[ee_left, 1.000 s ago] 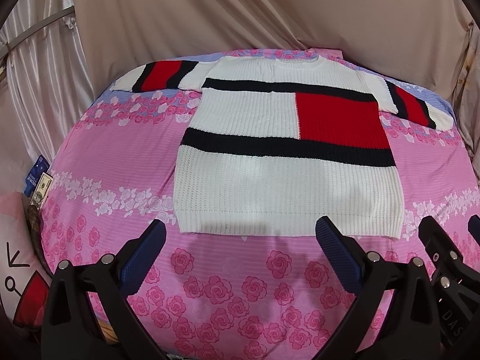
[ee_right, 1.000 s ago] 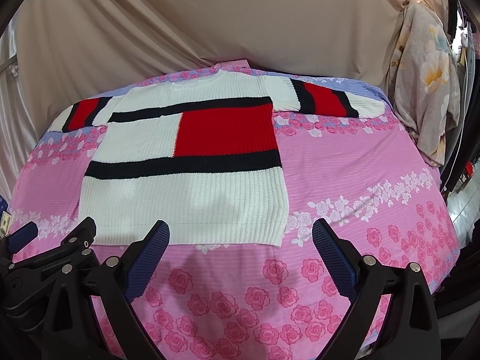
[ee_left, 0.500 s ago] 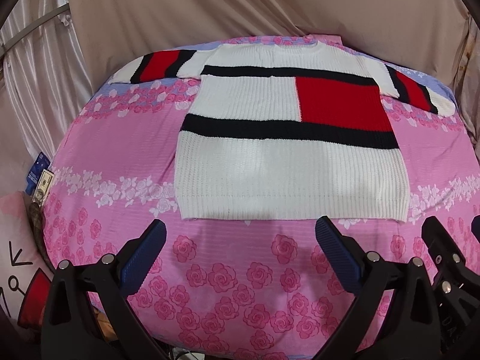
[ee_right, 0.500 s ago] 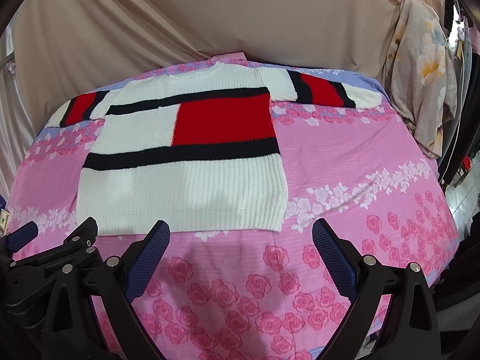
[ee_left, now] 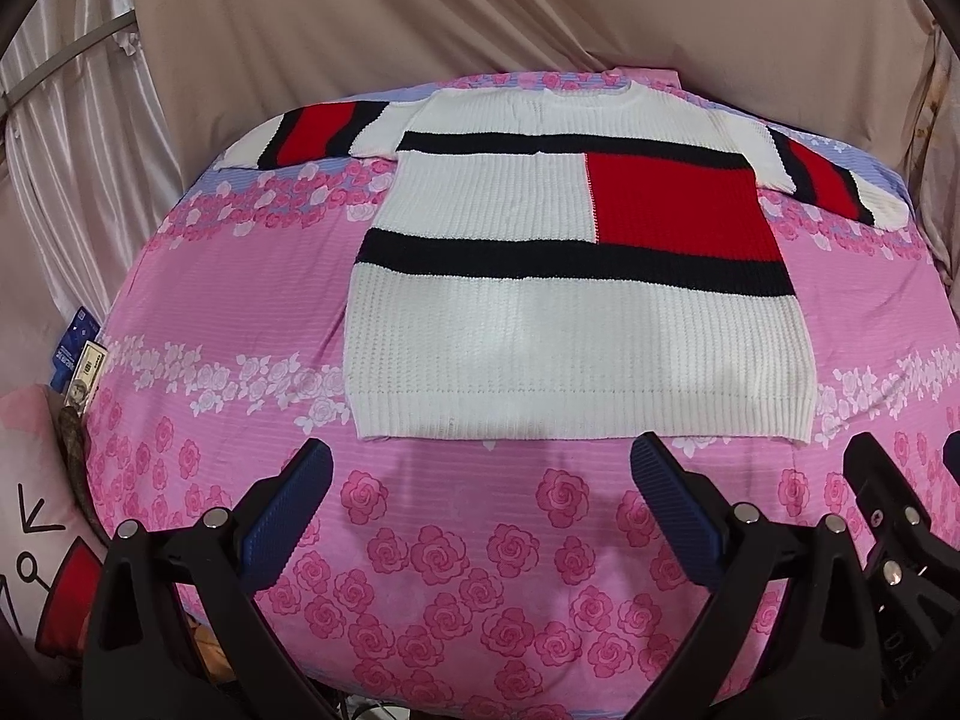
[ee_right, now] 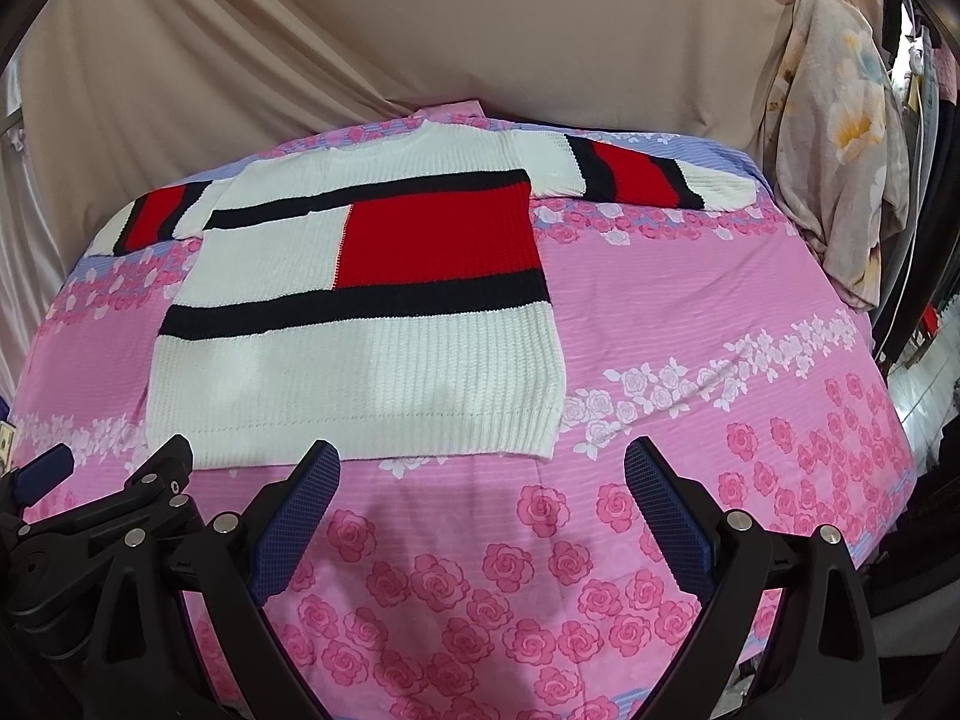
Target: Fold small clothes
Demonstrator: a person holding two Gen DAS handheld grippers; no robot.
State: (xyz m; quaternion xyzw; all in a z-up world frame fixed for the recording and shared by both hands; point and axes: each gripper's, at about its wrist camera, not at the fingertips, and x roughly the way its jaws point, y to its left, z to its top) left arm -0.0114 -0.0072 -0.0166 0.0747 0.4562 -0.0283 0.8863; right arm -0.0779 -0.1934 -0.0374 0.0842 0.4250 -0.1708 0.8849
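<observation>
1 ribbed knit sweater (ee_left: 576, 324) lies flat on rose-print sheet (ee_left: 240, 276)

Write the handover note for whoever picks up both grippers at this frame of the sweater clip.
Left gripper: open, empty, above the bedsheet short of the hem.
Right gripper: open, empty, beside the left one, facing the hem's right corner.
Sweater: white knit with red block and navy stripes, flat, face up, both sleeves spread out.
Done: garment laid out.
Left: every fold; none started.
</observation>
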